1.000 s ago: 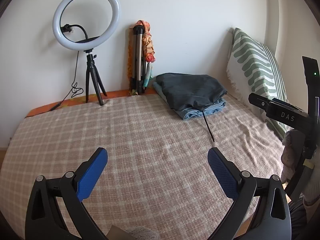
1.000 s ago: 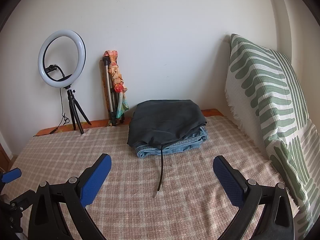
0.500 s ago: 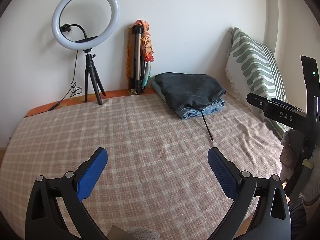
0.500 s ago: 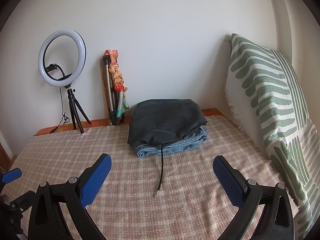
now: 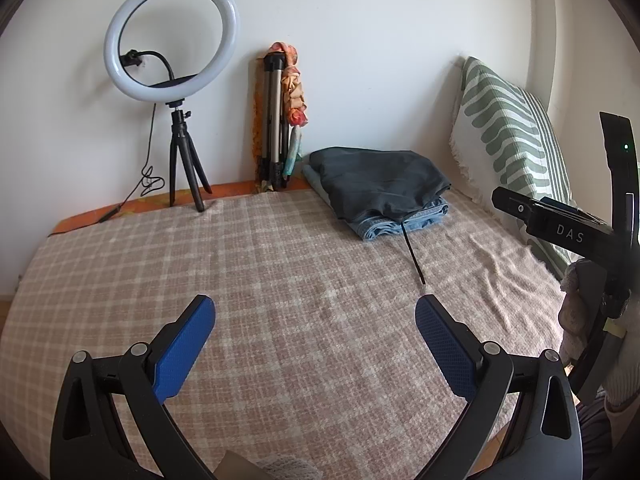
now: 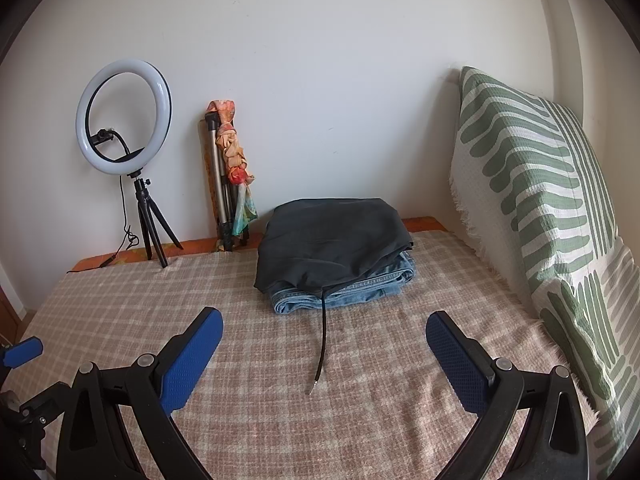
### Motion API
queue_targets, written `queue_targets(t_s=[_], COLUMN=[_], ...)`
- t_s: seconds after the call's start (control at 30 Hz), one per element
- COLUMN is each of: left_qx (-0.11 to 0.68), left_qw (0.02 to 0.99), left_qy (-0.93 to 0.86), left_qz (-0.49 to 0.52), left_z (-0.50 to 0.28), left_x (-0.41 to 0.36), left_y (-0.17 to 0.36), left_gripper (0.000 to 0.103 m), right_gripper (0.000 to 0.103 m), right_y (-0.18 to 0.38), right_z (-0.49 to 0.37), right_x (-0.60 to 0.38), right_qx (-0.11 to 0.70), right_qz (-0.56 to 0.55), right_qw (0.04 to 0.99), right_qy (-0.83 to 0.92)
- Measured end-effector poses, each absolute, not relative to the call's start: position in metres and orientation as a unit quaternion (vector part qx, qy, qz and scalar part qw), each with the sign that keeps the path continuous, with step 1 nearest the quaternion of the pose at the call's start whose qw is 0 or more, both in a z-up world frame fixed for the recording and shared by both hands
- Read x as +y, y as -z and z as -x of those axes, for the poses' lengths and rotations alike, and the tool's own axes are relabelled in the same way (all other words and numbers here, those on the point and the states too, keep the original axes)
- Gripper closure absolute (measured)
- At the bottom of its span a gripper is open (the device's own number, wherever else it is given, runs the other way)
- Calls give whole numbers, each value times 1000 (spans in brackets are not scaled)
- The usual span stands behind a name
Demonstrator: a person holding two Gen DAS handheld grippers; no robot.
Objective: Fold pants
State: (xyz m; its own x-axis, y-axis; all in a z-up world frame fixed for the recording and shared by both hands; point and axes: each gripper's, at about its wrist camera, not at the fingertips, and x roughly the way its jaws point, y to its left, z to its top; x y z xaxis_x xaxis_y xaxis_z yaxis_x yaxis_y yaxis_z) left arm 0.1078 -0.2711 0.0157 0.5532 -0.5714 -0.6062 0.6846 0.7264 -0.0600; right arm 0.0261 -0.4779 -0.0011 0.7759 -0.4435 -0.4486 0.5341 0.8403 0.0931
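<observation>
The soft, floppy dark pants [image 6: 332,240] on the jeans [image 6: 360,292] near the pillow [image 6: 540,200] are best pinched at an edge, while both grippers' fingers [image 6: 192,356] are held wide apart.

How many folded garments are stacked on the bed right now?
2: dark grey pants on top, its drawstring trailing onto the blanket; blue jeans underneath. More could be hidden inside the stack.

Two folded garments lie stacked on the bed [image 6: 248,420]: one dark grey pair of pants [image 6: 332,244] on top of one pair of blue jeans [image 6: 352,294]. One black drawstring [image 6: 322,340] trails out. One ring light [image 6: 124,118] stands on one small tripod [image 6: 154,232]. One folded tripod [image 6: 220,184] carries one scarf [image 6: 236,168]. One striped pillow [image 6: 552,208].
</observation>
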Motion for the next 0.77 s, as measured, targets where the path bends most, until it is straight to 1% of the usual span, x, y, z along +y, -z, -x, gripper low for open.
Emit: queue_targets(t_s=[0.33, 0.5, 0.77], left_qx=[307, 290, 303], left_qw=[877, 886, 885], left_qy=[359, 351, 344], left_qz=[-92, -93, -87], left_z=[-107, -105, -112], left_x=[-271, -269, -269], left_y=[-16, -18, -14], left_gripper=[3, 3, 3], right_gripper=[0, 0, 0], right_y=[2, 3, 4], right_z=[-26, -25, -25], right_x=[-477, -477, -479], right_qx=[211, 213, 215], right_qz=[-109, -110, -110], right_qw=[936, 936, 935], right_qy=[261, 259, 260])
